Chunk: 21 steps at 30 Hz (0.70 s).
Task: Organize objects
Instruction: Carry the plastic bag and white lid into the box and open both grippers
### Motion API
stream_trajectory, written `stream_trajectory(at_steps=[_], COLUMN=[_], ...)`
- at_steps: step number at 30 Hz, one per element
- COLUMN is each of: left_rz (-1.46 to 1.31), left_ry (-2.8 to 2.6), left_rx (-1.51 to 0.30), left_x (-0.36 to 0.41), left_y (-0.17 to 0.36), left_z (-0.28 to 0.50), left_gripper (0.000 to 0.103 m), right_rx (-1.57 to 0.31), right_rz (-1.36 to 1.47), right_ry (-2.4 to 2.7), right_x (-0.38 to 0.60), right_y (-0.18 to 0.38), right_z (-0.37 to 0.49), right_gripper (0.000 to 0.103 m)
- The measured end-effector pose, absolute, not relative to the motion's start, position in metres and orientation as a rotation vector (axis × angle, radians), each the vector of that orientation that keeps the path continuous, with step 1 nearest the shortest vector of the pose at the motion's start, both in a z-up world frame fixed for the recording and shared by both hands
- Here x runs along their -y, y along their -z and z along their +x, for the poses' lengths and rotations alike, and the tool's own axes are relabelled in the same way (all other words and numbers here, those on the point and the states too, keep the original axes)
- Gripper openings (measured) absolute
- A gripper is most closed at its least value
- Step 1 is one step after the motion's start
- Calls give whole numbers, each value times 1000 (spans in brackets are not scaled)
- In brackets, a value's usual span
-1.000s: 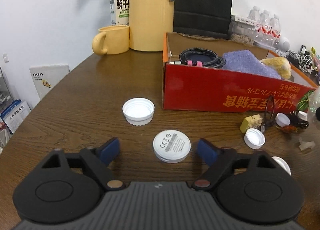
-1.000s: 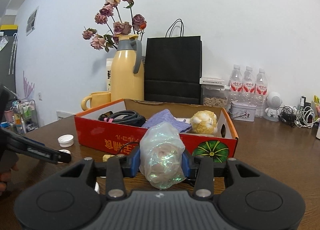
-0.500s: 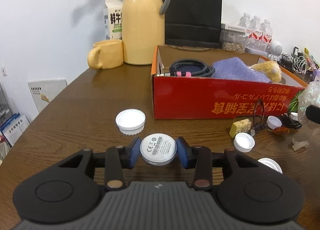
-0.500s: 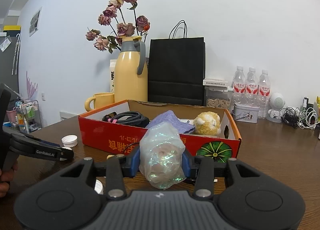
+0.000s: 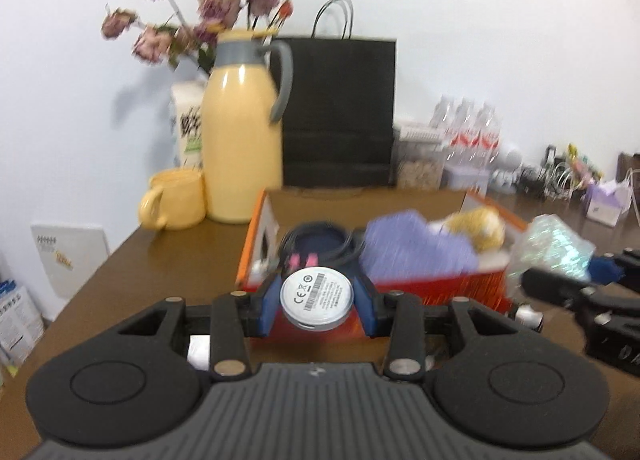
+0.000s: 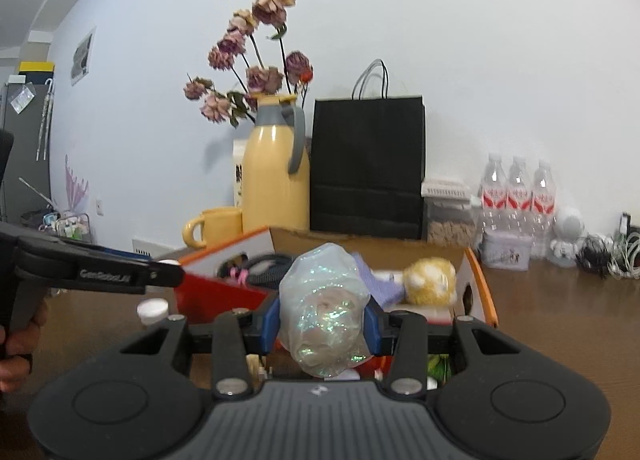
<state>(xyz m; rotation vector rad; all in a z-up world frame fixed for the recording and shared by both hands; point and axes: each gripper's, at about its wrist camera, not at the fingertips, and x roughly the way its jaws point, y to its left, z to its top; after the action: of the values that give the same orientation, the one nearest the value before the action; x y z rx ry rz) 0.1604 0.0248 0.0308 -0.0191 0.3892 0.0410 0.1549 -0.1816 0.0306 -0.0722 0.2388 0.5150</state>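
Left wrist view: your left tongs [image 5: 317, 302] are pinching the white disc [image 5: 317, 297] at centre frame; your right tongs [image 6: 322, 323] are pinching the iridescent wrapped bundle [image 6: 325, 310].

Black, on each hand-held gripper [image 5: 317, 302]: ribbed grey deck, two round discs flanking it, silver screws on the linkage arms, blue pads [image 6: 271, 318] at the fingertips, white lettering along the left one's side.

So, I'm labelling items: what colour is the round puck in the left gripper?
White, with dark printed markings; the puck shows best in the left wrist view.
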Motion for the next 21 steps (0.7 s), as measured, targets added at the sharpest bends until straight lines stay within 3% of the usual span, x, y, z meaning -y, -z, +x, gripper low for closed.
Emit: stream_trajectory(at_steps=[11,21], left_rz=[-37,-92], left_ry=[-25,-71], left_rx=[-324,-363], left_x=[-9,-19], left_y=[-60,-52], left_z=[211,288], left_gripper=[40,40], right_rx=[-202,-294], right_rz=[-83,-70], right_ry=[-510,-485], right_x=[149,122], right_y=[-61,-53], right_z=[215,296], right_gripper=[40,40])
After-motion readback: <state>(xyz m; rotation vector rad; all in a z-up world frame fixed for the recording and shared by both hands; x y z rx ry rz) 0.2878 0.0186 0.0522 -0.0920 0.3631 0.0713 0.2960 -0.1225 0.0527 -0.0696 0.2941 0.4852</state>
